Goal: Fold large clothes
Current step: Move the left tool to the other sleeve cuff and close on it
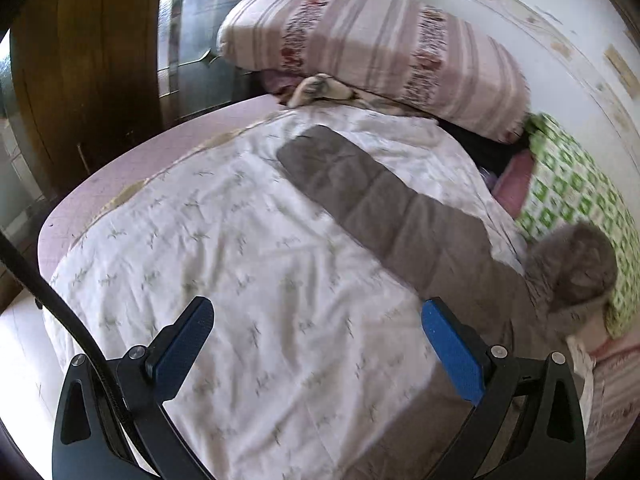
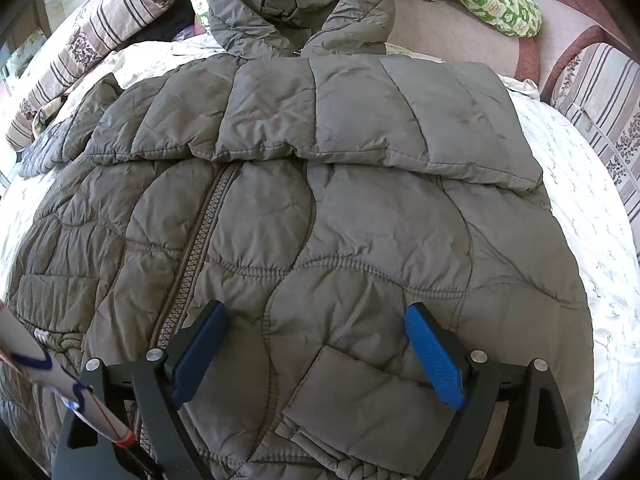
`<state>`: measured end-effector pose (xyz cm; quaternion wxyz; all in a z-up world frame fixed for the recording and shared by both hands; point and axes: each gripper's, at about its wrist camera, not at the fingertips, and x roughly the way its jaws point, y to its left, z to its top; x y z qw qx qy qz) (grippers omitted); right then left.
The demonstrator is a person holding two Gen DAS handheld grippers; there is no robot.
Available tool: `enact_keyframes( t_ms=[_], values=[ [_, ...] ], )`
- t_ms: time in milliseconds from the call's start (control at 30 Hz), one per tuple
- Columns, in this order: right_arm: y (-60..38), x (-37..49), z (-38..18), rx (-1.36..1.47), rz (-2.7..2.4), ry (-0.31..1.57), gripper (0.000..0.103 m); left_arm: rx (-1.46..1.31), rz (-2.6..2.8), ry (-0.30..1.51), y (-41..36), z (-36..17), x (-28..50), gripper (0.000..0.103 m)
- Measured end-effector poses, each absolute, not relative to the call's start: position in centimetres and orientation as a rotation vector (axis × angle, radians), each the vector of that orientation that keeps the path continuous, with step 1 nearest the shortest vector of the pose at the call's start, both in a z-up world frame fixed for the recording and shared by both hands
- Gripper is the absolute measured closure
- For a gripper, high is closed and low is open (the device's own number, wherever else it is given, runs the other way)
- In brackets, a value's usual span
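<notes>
A grey-brown quilted puffer jacket (image 2: 320, 240) lies front up on the white quilt (image 2: 600, 240), zipper (image 2: 196, 248) left of centre, hood (image 2: 296, 4) at the far end. One sleeve (image 2: 360, 120) is folded across the chest. My right gripper (image 2: 316, 344) is open just above the jacket's lower front, holding nothing. In the left wrist view the other sleeve (image 1: 380, 208) stretches out flat across the quilt (image 1: 220, 260), with the hood (image 1: 572, 268) at the right. My left gripper (image 1: 316, 340) is open and empty above the quilt, left of that sleeve.
A striped pink pillow (image 1: 380, 52) lies at the bed's far side, a green-and-white patterned blanket (image 1: 580, 192) to the right. A wooden wardrobe (image 1: 80, 60) stands beyond the bed's left edge. A striped cushion (image 2: 600, 92) sits right of the jacket.
</notes>
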<state>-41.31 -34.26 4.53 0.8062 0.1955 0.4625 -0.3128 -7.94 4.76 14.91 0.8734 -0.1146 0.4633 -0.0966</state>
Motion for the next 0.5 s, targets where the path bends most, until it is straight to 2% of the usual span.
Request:
enact_keyframes(
  t_ms=[100,167,233,267,500],
  values=[
    [-34.2,-41.3,4.5,0.419,-0.670,0.990,0.008,-0.311,-0.219,1.019,5.5,14.0,-4.9,0.000],
    [-34.2,-41.2,4.4,0.418,-0.670,0.992,0.008,-0.381,-0.232,1.059,5.9,12.9,-2.5,0.004],
    [-34.2,-41.2,4.4,0.413,-0.670,0.993,0.007,-0.424,-0.217,1.088,6.0,11.9,-0.5,0.026],
    [-34.3,-41.2,4.3,0.412,-0.669,0.994,0.007,-0.457,-0.222,1.104,6.1,11.2,0.9,0.028],
    [-34.4,-41.2,4.2,0.408,-0.667,0.996,0.006,-0.629,-0.253,1.131,6.1,6.9,7.8,0.029]
  ],
)
